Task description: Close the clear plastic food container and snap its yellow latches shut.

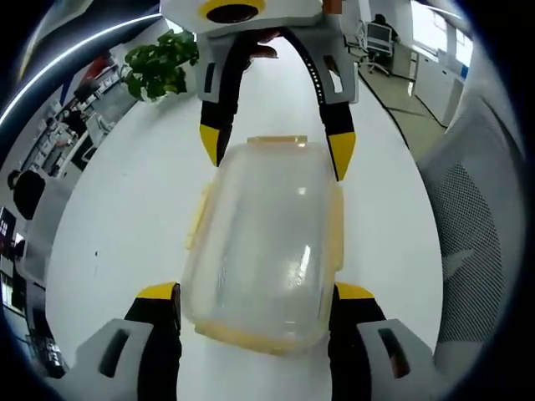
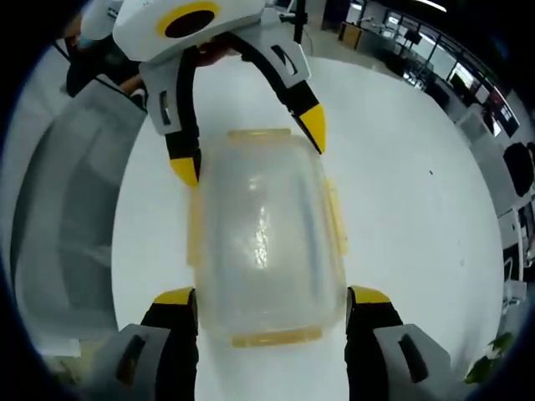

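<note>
The clear plastic food container (image 1: 267, 242) lies on the white table (image 1: 117, 225) with its clear lid on. Its yellow latches (image 1: 197, 219) stick outward along the sides and ends. My left gripper (image 1: 257, 292) straddles the near end, its yellow-tipped jaws pressed against both sides. My right gripper (image 1: 277, 150) comes in from the top and clamps the far end. In the right gripper view the same container (image 2: 266, 242) sits between my right gripper (image 2: 272, 296) at the bottom and my left gripper (image 2: 249, 146) at the top.
A grey mesh chair (image 1: 476, 234) stands beside the table; it also shows as the chair (image 2: 58, 209) on the left. A potted plant (image 1: 159, 63) sits at the table's far corner. Office desks and screens lie beyond the table (image 2: 410, 175).
</note>
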